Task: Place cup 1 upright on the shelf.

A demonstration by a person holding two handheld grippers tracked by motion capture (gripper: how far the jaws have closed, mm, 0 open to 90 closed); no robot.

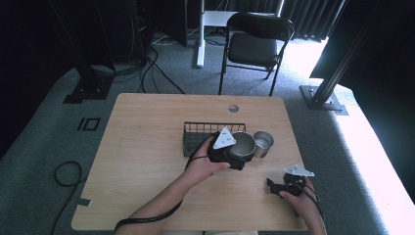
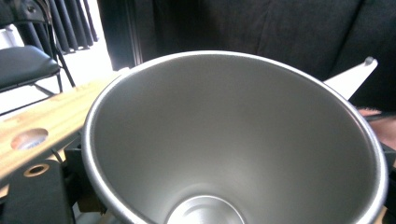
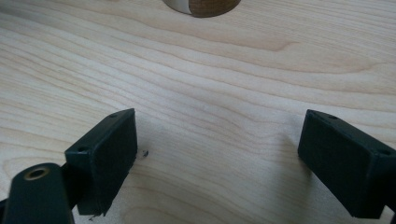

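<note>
Two steel cups sit beside the wire rack (image 1: pixel 195 131): the left gripper (image 1: pixel 229 152) pinches the larger cup (image 1: pixel 243 144), unplaced, while the right gripper (image 1: pixel 278 186) waits, jaws spread.

**Steel cup tipped on its side, mid-tabletop**

The plain brushed-steel tapered cup (image 1: pixel 243 144) is held tilted, its open mouth turned toward the right edge of the tabletop (image 1: pixel 147 147), just right of centre. Its inside (image 2: pixel 233 135) is empty, smooth and matte grey, narrowing from a thin rolled rim to a small round bottom.
</note>
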